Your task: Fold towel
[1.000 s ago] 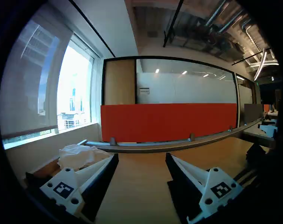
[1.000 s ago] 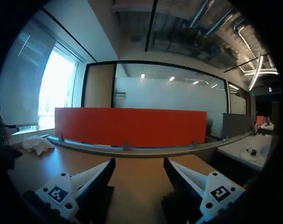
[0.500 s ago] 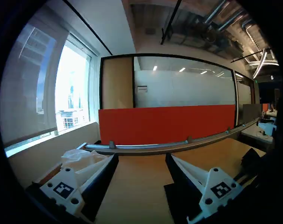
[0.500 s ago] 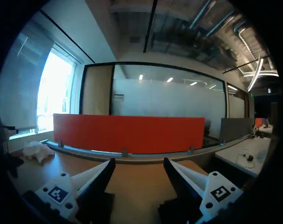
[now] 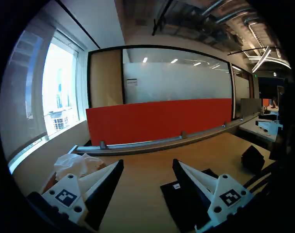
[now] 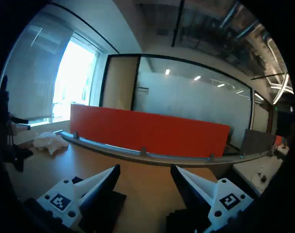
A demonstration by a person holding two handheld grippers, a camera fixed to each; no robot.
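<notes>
A crumpled white towel (image 5: 75, 164) lies at the far left of the wooden table (image 5: 155, 159), just beyond my left gripper's left finger. My left gripper (image 5: 147, 173) is open above the table, nothing between its fingers. In the right gripper view the same towel (image 6: 49, 141) sits far off at the left on the table (image 6: 108, 167). My right gripper (image 6: 144, 176) is open too, empty, and well away from the towel.
A flat black pad (image 5: 186, 196) lies under my left gripper, a small black block (image 5: 252, 158) to its right. Dark pads (image 6: 108, 198) lie below my right gripper. An orange divider (image 5: 159, 120) on a grey rail (image 5: 147, 143) bounds the table's far edge. A window is at the left.
Both views have risen and swung; the left now looks down more, showing the black pad and block. The right gripper view has tilted. Both grippers stay open.
</notes>
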